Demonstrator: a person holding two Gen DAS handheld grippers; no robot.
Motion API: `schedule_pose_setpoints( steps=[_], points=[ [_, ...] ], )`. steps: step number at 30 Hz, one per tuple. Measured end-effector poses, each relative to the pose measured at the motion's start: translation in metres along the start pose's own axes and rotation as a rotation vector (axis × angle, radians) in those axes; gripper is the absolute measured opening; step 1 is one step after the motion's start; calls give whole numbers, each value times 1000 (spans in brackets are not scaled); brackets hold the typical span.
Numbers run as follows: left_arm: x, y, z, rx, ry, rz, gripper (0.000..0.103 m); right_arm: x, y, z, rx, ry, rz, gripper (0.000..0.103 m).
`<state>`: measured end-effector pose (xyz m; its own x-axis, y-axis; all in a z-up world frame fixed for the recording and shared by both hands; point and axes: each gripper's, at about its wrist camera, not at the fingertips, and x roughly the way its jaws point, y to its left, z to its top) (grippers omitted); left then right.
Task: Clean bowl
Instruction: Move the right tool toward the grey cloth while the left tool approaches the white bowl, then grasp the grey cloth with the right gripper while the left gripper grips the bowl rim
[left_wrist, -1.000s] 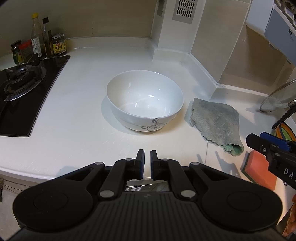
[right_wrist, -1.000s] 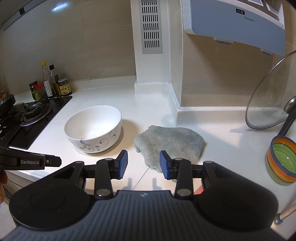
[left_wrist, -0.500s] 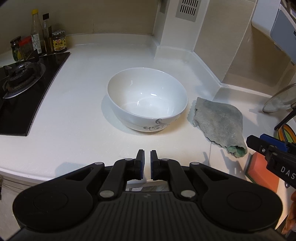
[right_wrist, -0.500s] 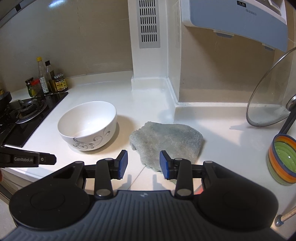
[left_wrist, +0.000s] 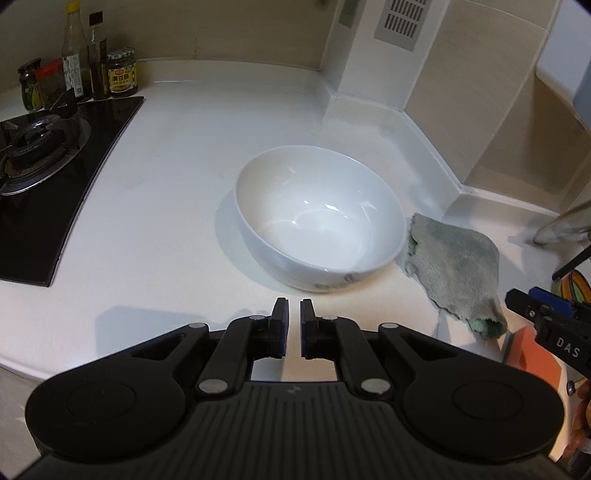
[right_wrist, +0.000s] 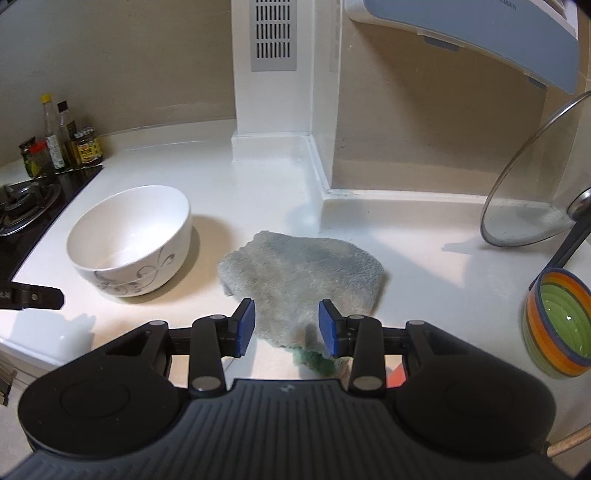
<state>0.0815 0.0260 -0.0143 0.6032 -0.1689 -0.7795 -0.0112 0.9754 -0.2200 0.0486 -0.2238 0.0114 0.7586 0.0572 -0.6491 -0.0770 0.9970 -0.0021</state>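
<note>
Reaching with our spread right gripper (right_wrist: 287, 325) for the cloth (right_wrist: 303, 266) near the worktop's (right_wrist: 258, 177) front edge, we are keeping the nearly closed, empty left gripper (left_wrist: 291, 314) by the bowl (left_wrist: 317, 218).

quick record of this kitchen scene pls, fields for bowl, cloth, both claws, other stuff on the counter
bowl: white bowl, upright, looks empty, on the white counter
cloth: grey cloth, flat beside the bowl
left claw: left claw, nearly shut, holding nothing, short of the bowl
right claw: right claw, open, empty, over the cloth's near edge
other: gas stove, sauce bottles, glass lid, striped bowl
</note>
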Motion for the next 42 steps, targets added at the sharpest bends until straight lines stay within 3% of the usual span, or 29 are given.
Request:
schedule_pose_setpoints(
  steps=[6, 12, 18, 25, 36, 42],
  points=[
    [8, 24, 34, -21, 10, -41, 4, 10, 3, 12, -3, 16, -47, 33],
    [22, 38, 63, 33, 45, -67, 4, 21, 6, 23, -5, 17, -84, 33],
    [40, 37, 76, 31, 90, -53, 4, 37, 2, 32, 10, 20, -99, 33],
    [52, 30, 82, 48, 126, 6, 6, 59, -16, 32, 38, 46, -60, 33],
    [83, 23, 105, 112, 264, 39, 8, 86, -29, 17, 88, 114, -41, 35],
    [90, 20, 106, 172, 268, 38, 7, 98, -33, 18, 105, 138, -32, 38]
  ],
)
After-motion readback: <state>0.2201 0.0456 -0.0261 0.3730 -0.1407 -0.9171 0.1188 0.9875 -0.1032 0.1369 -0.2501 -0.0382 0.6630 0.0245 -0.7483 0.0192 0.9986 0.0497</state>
